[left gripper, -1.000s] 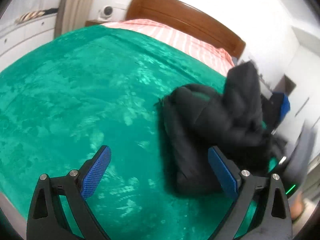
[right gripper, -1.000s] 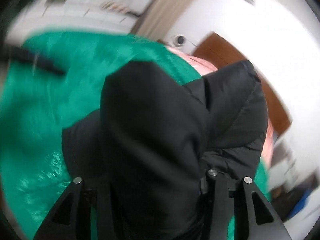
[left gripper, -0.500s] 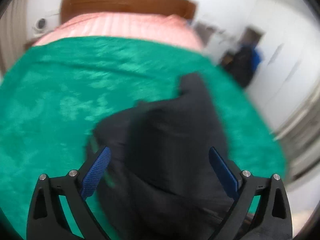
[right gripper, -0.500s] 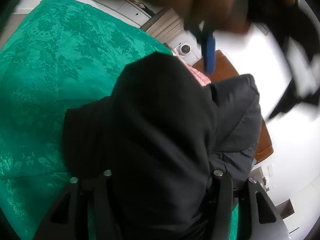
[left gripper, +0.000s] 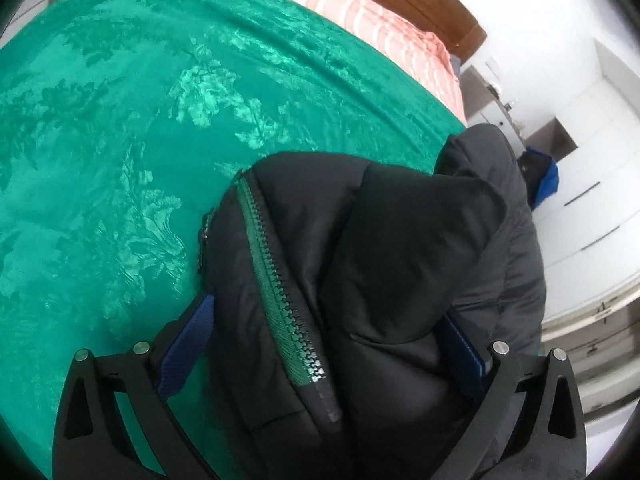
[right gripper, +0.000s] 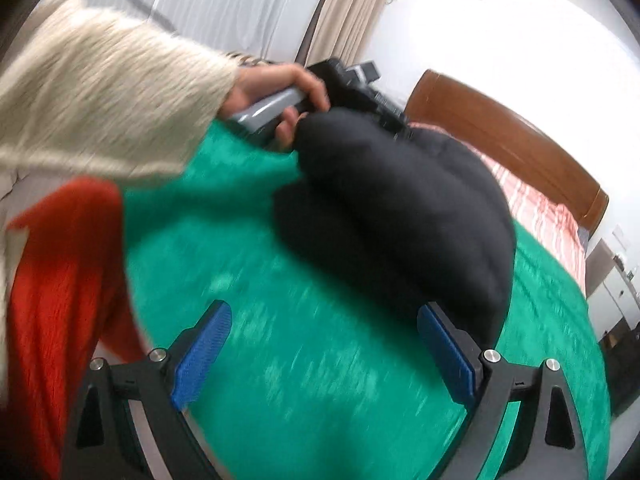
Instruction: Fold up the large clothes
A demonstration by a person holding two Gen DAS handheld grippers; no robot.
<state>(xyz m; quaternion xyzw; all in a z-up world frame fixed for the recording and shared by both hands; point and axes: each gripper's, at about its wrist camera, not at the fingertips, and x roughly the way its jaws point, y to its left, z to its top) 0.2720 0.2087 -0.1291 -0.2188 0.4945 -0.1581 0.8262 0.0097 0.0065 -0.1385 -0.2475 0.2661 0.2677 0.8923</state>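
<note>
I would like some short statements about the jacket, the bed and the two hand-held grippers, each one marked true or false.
1. The jacket is black with a green zipper. True.
2. The jacket hangs on a hanger. False: it lies bundled on the green bedspread.
3. The right hand-held gripper is clamped on the jacket. False: its jaws are opening, with only bedspread between them.
4. The jacket fills the space between the fingers of the left hand-held gripper. True.
5. The headboard is white metal. False: it is brown wood.
</note>
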